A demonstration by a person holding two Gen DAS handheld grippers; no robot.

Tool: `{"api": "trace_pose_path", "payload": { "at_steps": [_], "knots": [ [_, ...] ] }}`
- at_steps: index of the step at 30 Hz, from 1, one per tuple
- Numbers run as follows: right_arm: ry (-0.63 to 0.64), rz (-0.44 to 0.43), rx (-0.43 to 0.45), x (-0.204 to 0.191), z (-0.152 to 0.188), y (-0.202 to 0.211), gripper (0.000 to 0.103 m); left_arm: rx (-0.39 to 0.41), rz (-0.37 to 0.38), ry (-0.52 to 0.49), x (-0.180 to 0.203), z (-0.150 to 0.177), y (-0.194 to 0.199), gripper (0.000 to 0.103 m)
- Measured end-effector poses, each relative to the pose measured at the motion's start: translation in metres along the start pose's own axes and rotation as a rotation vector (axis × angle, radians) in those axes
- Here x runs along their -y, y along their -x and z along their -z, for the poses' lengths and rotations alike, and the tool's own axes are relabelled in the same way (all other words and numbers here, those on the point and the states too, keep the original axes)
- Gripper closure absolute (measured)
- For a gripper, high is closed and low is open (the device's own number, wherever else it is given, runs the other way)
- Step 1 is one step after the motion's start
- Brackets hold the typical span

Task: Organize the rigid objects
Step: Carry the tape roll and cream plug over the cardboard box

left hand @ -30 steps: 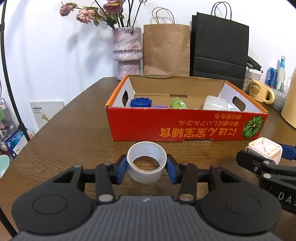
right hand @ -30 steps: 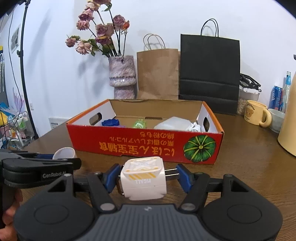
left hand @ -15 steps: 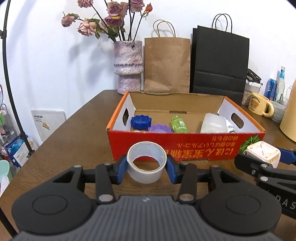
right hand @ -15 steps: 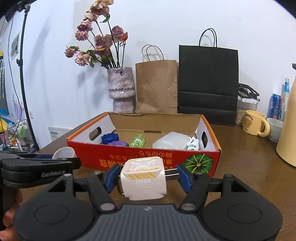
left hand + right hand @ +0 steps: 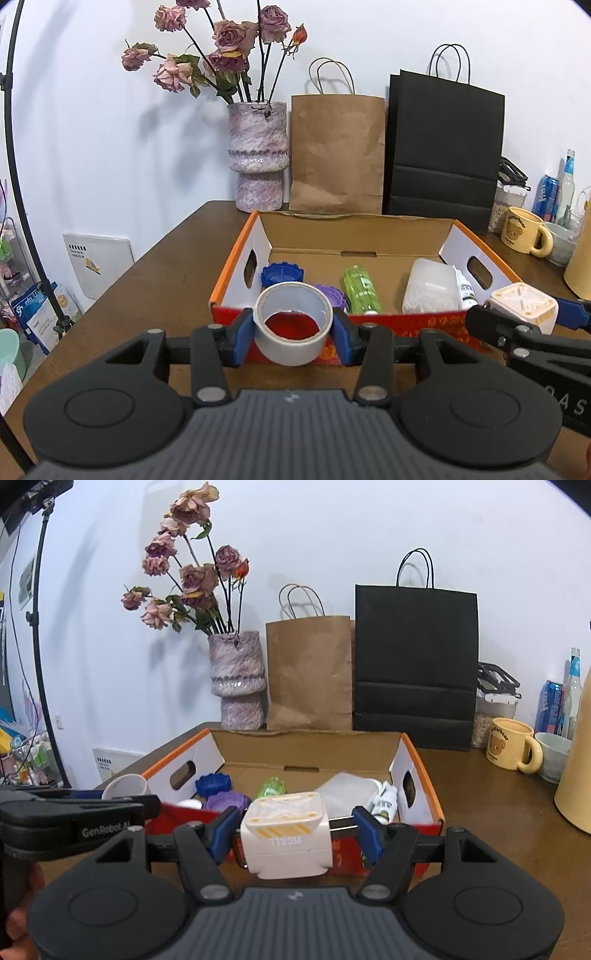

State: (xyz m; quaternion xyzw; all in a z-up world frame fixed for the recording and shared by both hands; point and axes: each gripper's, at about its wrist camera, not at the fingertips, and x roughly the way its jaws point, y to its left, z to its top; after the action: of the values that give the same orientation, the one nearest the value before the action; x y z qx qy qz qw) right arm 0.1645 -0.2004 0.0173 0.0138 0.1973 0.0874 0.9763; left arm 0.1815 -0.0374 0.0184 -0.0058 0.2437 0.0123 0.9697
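Note:
My left gripper (image 5: 293, 334) is shut on a white tape roll (image 5: 293, 343), held above the near wall of the red cardboard box (image 5: 413, 321). My right gripper (image 5: 293, 834) is shut on a white cube-shaped plug adapter (image 5: 288, 843), also over the box's near wall (image 5: 343, 853); it shows in the left wrist view (image 5: 524, 308) too. Inside the box lie a blue ridged cap (image 5: 282, 274), a purple cap (image 5: 330, 293), a green bottle (image 5: 361, 290), a clear plastic container (image 5: 430, 286) and a small white bottle (image 5: 466, 291).
Behind the box stand a vase of dried roses (image 5: 258, 155), a brown paper bag (image 5: 337, 153) and a black paper bag (image 5: 443, 155). A yellow bear mug (image 5: 523, 230), a bowl, cans and a tall cream jug (image 5: 578, 771) are at the right. The table's left edge (image 5: 147, 258) drops to the floor clutter.
Both grippers have risen and moved forward toward the box with their objects still held. The box's inside and contents show more fully now.

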Motion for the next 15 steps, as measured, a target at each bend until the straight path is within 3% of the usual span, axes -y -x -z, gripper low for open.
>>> {"api": "trace_pose_path", "payload": {
  "at_steps": [15],
  "knots": [
    [0.002, 0.013, 0.010, 0.009, -0.028, -0.041, 0.038, 0.006, -0.011, 0.007, 0.009, -0.026, -0.035, 0.058]
  ]
}}
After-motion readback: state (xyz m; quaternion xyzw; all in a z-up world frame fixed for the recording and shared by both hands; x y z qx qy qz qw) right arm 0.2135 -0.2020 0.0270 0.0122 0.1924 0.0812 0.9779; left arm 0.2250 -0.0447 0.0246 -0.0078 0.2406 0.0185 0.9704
